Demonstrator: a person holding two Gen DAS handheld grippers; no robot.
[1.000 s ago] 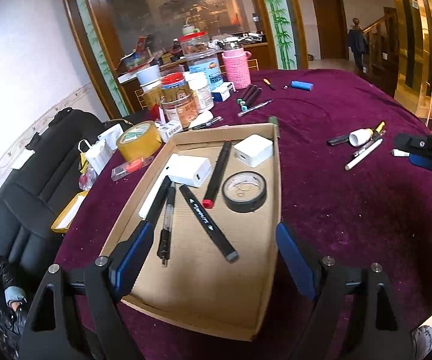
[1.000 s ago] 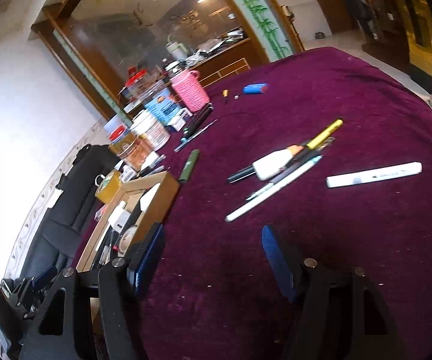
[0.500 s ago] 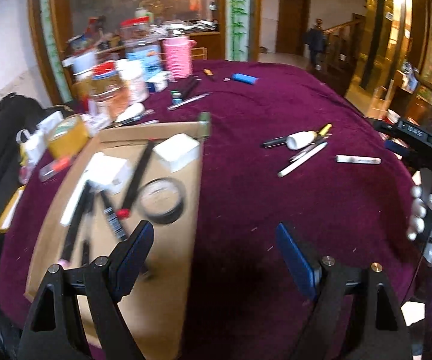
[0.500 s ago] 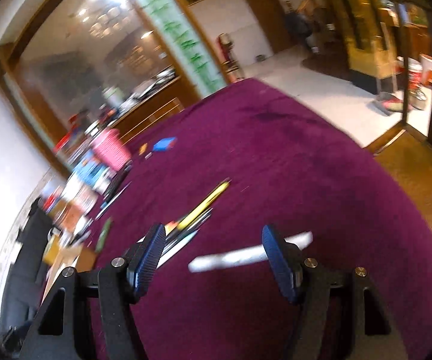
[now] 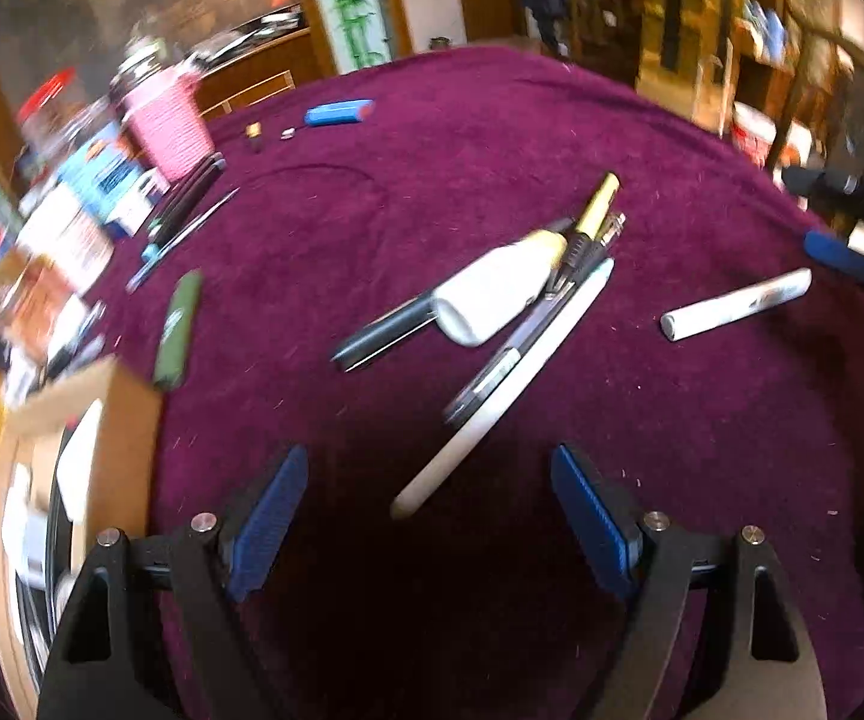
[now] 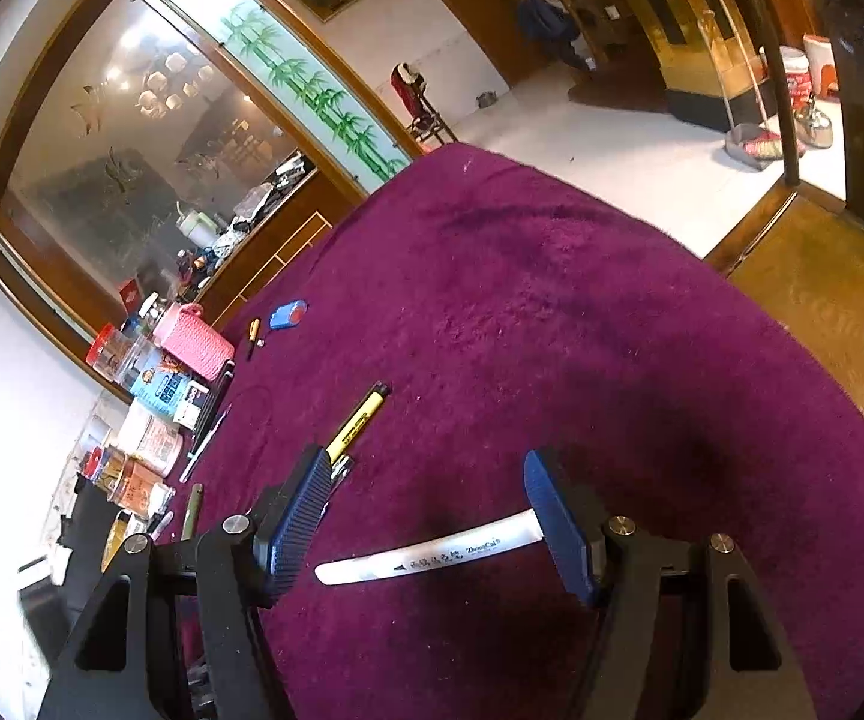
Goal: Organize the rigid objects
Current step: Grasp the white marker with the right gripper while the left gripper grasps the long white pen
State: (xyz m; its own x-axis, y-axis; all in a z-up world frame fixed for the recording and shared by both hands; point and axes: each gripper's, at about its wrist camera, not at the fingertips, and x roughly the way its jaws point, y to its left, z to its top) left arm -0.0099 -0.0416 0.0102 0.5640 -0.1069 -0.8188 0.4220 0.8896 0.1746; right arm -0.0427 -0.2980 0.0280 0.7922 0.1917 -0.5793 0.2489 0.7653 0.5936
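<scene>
Here the right gripper point(image 6: 426, 516) straddles the white marker point(image 6: 432, 555) with wide jaws, left gripper point(image 5: 432, 519) equally wide

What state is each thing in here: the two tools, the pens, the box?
Left tool: open, holding nothing.
Right tool: open, straddling the white marker.
White marker: capped, lying flat on the cloth.
Yellow pen: lying flat.
Cardboard box: open-topped, items inside.
</scene>
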